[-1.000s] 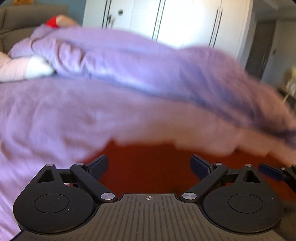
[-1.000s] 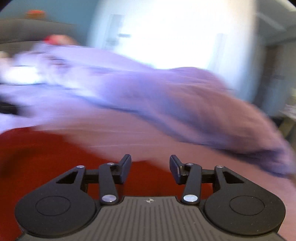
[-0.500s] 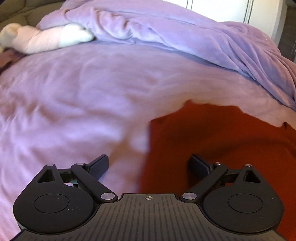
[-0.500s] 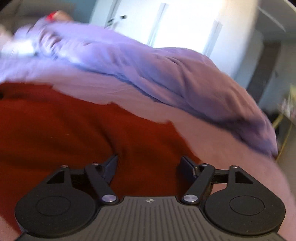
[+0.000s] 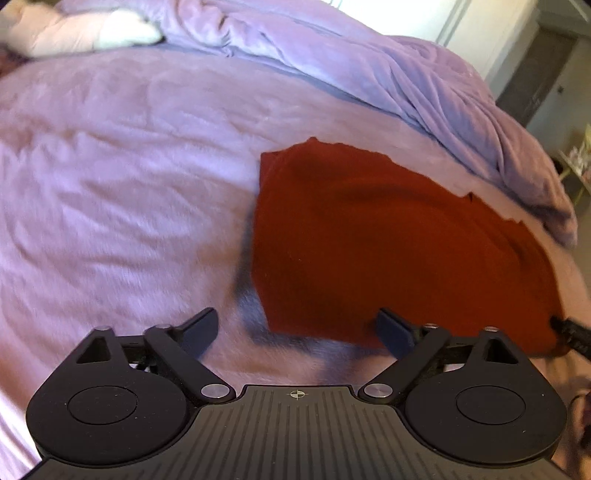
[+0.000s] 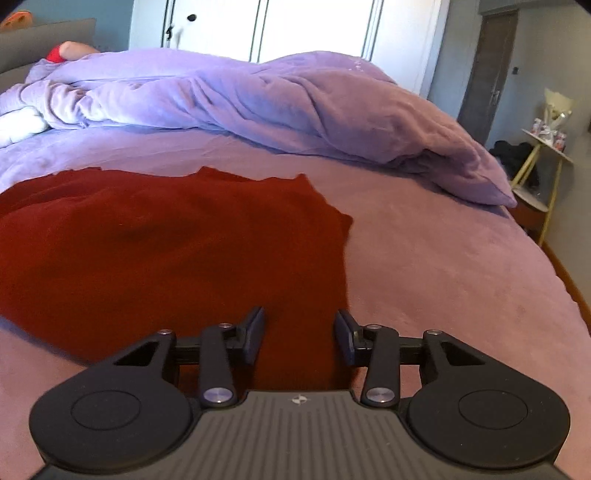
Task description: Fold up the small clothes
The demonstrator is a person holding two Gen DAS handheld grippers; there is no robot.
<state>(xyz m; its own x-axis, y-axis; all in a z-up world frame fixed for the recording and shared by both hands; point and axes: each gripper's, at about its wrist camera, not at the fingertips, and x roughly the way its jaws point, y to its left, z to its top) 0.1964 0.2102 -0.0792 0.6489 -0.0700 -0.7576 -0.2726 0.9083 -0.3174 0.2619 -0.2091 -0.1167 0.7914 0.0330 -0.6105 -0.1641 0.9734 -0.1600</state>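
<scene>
Left tongs (image 5: 297,330) are standing wide open and holding nothing; the near left corner of the red garment (image 5: 388,236) is lying just ahead of them, towards their right finger. Right tongs (image 6: 299,332) are also standing open, less widely, with the garment's (image 6: 166,251) near right strip lying between the fingers; whether the fingers are touching the cloth cannot be told. The garment is lying spread and nearly flat on the bed (image 5: 110,184), its far edge ragged.

Handling, as judged: the cloth is looking soft, light and limp, so it is likely to sag and crease when lifted, and pinching at the corners or along a hem is likely to give the surest hold. The plush cover beneath may be dragging at it.

Views compared: the left wrist view is showing the garment's left edge, its shadow and a pale bundle (image 5: 85,29) far ahead to the left. The right wrist view is showing the right edge, the heaped duvet (image 6: 277,110) beyond, a wardrobe (image 6: 277,29) and a side table (image 6: 543,166) far right.
</scene>
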